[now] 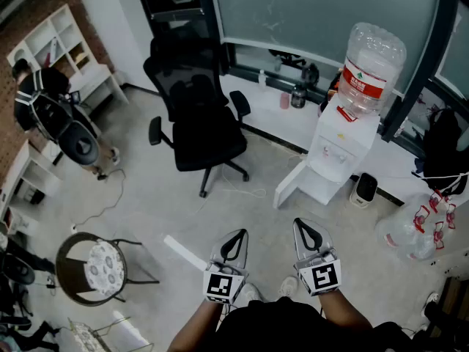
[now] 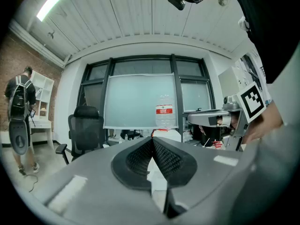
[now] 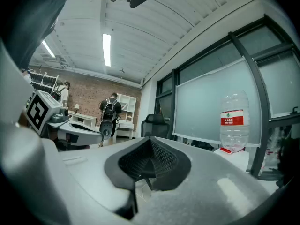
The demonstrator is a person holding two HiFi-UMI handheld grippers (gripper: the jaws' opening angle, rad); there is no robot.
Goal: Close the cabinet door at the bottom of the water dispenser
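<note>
I am holding both grippers low in front of me, well apart from the white water dispenser [image 1: 333, 152] that is standing by the window. Its cabinet door [image 1: 291, 184], plain and white, is hanging open at the bottom, swung out on the side of the black office chair [image 1: 199, 127]. The upturned bottle [image 1: 372, 64] on top is wearing a red label [image 1: 364, 81] whose white print is too small to read. The left gripper [image 1: 236, 237] is showing its jaws pressed tip to tip on nothing, and the right gripper [image 1: 302, 227] likewise.
</note>
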